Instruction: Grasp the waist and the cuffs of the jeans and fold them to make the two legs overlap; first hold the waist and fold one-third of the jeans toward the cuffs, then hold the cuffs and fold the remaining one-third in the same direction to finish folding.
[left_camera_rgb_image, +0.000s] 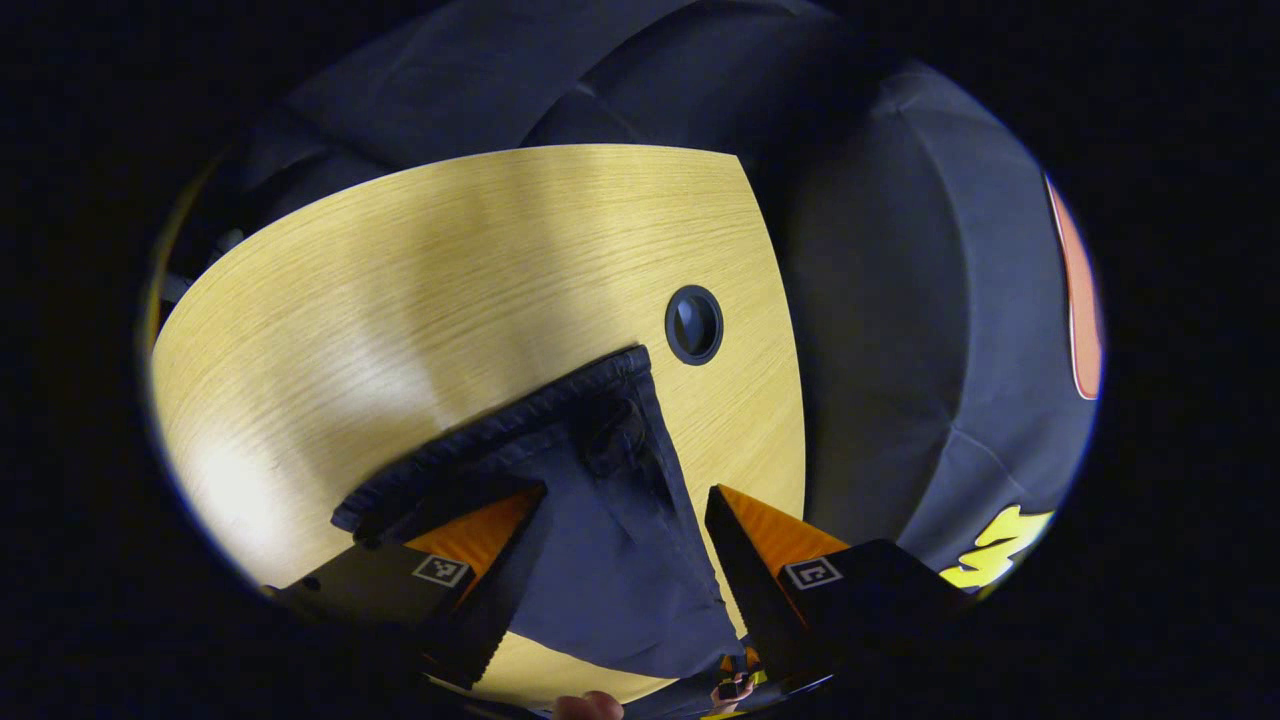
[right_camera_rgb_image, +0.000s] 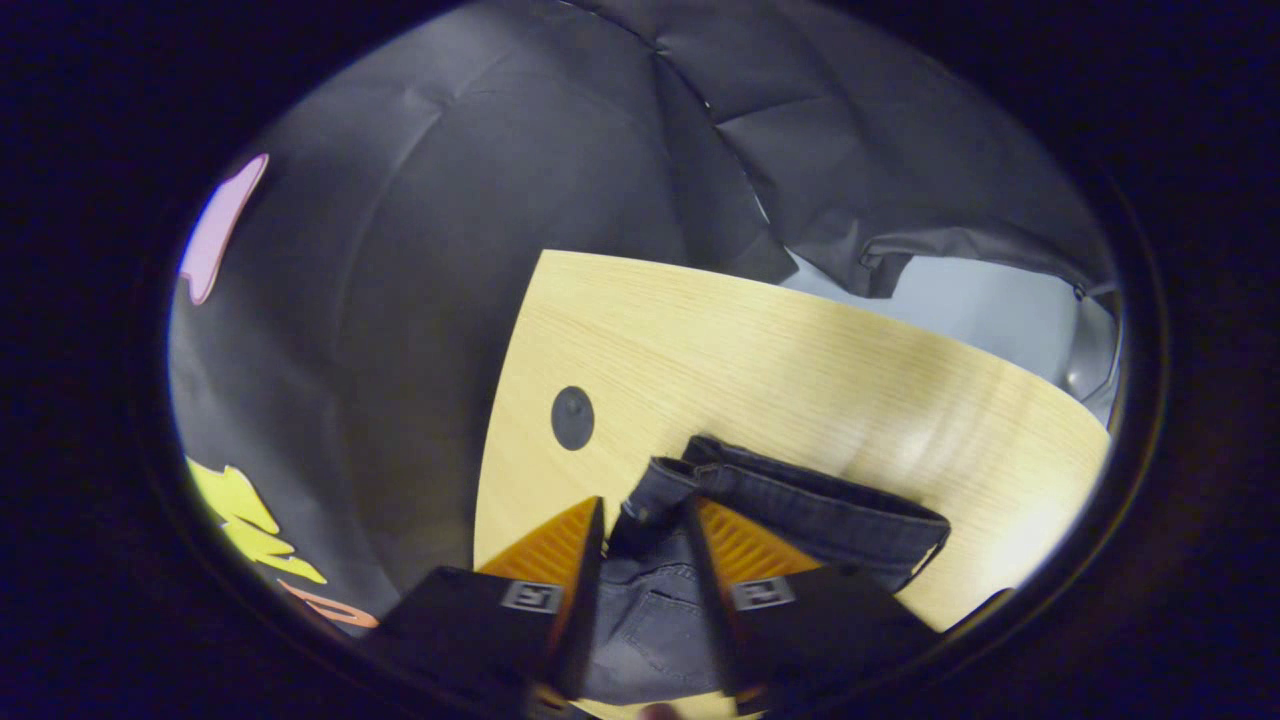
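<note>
Although the dark blue denim jeans (left_camera_rgb_image: 600, 510) look thick, they are soft cloth, and in the left gripper view they hang and lie in folds on the pale yellow wood-grain worktop (left_camera_rgb_image: 420, 300). The left gripper (left_camera_rgb_image: 625, 515) has its jaws spread wide apart, one on each side of the denim; the cloth passes between them, and the left finger seems to touch the seam edge, but the right finger stands clear of it, so I judge these jaws open and not gripping. A round dark cable hole (left_camera_rgb_image: 694, 324) sits in the worktop just beyond the corner of the jeans.

In the right gripper view, the jeans (right_camera_rgb_image: 800, 505) lie near the front of the same worktop (right_camera_rgb_image: 800, 350), with the thick waistband rolled along the far edge and a pocket seam between the fingers. The right gripper (right_camera_rgb_image: 645, 525) has its jaws close together, with the waistband corner between them; it looks like a real grip on the denim.

Denim is rather heavy and limp, not slippery and not fragile. I think the best hold is the doubled waistband or the cuff hem, where the stitched layers are stiff and will not slide out; a single layer would sag and pull free.
</note>
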